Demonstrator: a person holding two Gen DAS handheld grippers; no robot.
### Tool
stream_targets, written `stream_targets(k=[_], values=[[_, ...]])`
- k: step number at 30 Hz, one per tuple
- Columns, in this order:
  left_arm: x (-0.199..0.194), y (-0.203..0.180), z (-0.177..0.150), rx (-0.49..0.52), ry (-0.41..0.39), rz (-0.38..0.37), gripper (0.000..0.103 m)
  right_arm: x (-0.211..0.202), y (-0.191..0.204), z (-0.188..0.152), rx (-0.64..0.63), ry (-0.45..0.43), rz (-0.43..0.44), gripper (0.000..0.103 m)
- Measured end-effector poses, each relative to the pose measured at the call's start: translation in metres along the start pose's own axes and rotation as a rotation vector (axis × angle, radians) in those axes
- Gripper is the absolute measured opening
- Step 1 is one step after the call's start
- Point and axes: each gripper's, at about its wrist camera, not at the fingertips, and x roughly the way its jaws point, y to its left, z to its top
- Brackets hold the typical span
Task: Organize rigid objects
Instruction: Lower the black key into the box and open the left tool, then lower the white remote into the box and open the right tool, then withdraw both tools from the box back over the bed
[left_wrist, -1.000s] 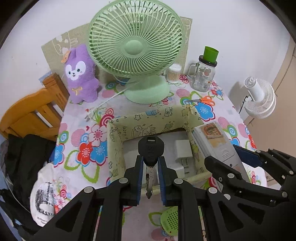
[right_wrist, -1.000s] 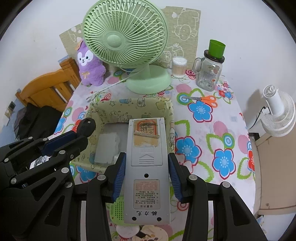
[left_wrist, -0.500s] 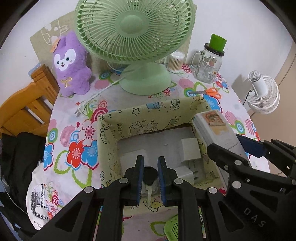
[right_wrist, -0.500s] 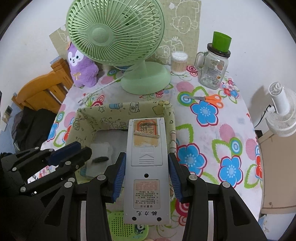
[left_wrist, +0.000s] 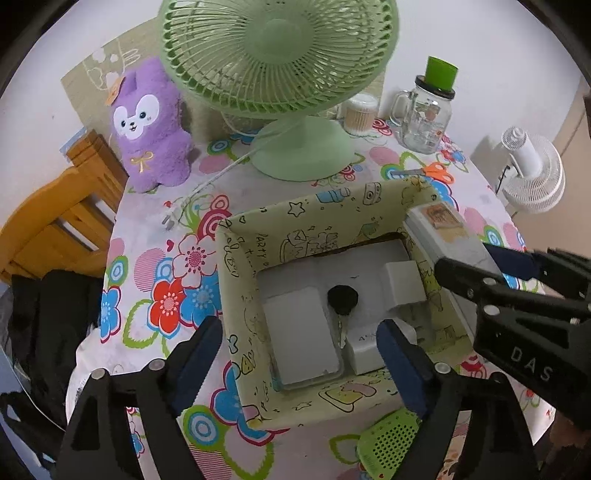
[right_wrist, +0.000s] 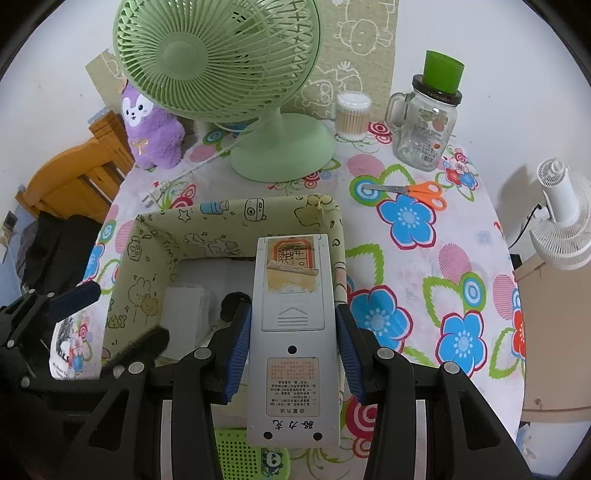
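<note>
Step in hand: putting rigid items into the patterned box (left_wrist: 258, 236); key drop looks done, remote next.
Left gripper (left_wrist: 299, 354): fingers have just been opening and stand spread above the box's near wall; nothing between them.
Key (left_wrist: 342, 301): lying on the box floor, black head toward the far wall, between a white flat case (left_wrist: 301, 341) and a white adapter (left_wrist: 404, 284); apart from both fingers.
Right gripper (right_wrist: 293, 350): fingers pinching the grey remote (right_wrist: 293, 328) at its long sides; remote's far end overhangs the box's right wall.
Next move, judged: shift the remote leftward over the box opening, lower, then release.
Edges and room: box floor largely taken; bare floor toward the far wall; left gripper crowds the near side; worktop (right_wrist: 461, 258) right of the box is open.
</note>
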Motion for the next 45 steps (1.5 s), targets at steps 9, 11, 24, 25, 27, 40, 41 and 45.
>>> stream_targets(k=[9, 11, 24, 25, 27, 40, 41, 45], values=[[0.01, -0.004, 0.004, 0.002, 0.03, -0.008, 0.098, 0.011, 0.016, 0.005, -0.031, 0.016, 0.03, 0.047], [0.012, -0.004, 0.005, 0.0, 0.037, -0.007, 0.099, 0.016, 0.019, 0.006, -0.03, 0.032, 0.039, 0.047], [0.021, -0.003, 0.009, -0.01, 0.073, -0.015, 0.101, 0.04, 0.025, 0.009, 0.03, 0.089, 0.061, 0.066], [0.021, -0.002, 0.009, -0.014, 0.076, -0.016, 0.101, 0.039, 0.025, 0.009, 0.029, 0.082, 0.055, 0.069], [0.021, -0.001, 0.009, -0.016, 0.081, -0.023, 0.101, 0.036, 0.025, 0.009, 0.023, 0.077, 0.043, 0.074], [-0.002, -0.011, 0.002, 0.013, 0.04, -0.008, 0.103, 0.003, 0.014, -0.001, 0.032, 0.035, 0.01, 0.087], [-0.004, -0.012, 0.002, 0.012, 0.036, -0.008, 0.103, 0.0, 0.014, -0.002, 0.032, 0.028, 0.008, 0.087], [-0.013, -0.014, -0.003, 0.008, 0.023, -0.006, 0.103, -0.013, 0.011, -0.008, 0.034, 0.01, 0.001, 0.089]])
